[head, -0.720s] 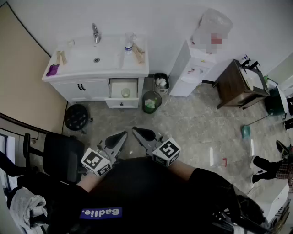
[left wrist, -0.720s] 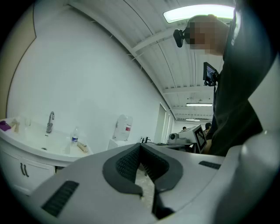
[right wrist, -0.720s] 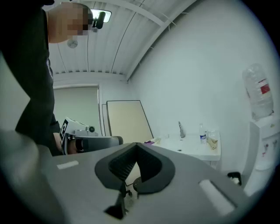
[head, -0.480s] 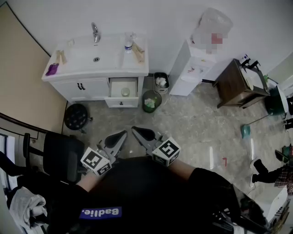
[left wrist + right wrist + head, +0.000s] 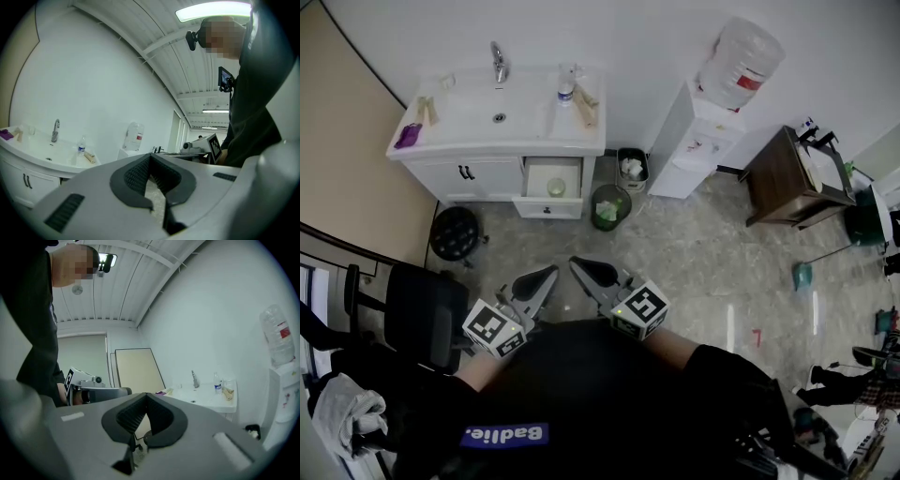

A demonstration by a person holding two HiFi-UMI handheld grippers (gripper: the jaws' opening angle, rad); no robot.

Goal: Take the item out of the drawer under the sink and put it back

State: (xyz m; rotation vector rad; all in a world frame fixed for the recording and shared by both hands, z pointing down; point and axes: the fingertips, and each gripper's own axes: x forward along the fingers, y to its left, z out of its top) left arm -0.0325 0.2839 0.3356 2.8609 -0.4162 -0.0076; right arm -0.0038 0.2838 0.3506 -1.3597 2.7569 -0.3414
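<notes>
Across the floor in the head view, the drawer point(image 5: 554, 178) under the sink point(image 5: 464, 117) stands open with a small round item point(image 5: 556, 188) inside. Whether it awaits lifting or is already returned I cannot tell; the drawer probably remains to be shut. The left gripper point(image 5: 546, 276) and right gripper point(image 5: 579, 269) sit by the person's body, well apart from it. In the left gripper view, the jaws meet on nothing. In the right gripper view, likewise closed and empty; the drawer is hidden.

White walls point(image 5: 628, 37) meet a speckled grey floor point(image 5: 694, 262); a water dispenser point(image 5: 698, 141) and wooden side table point(image 5: 783, 178) stand far right.
</notes>
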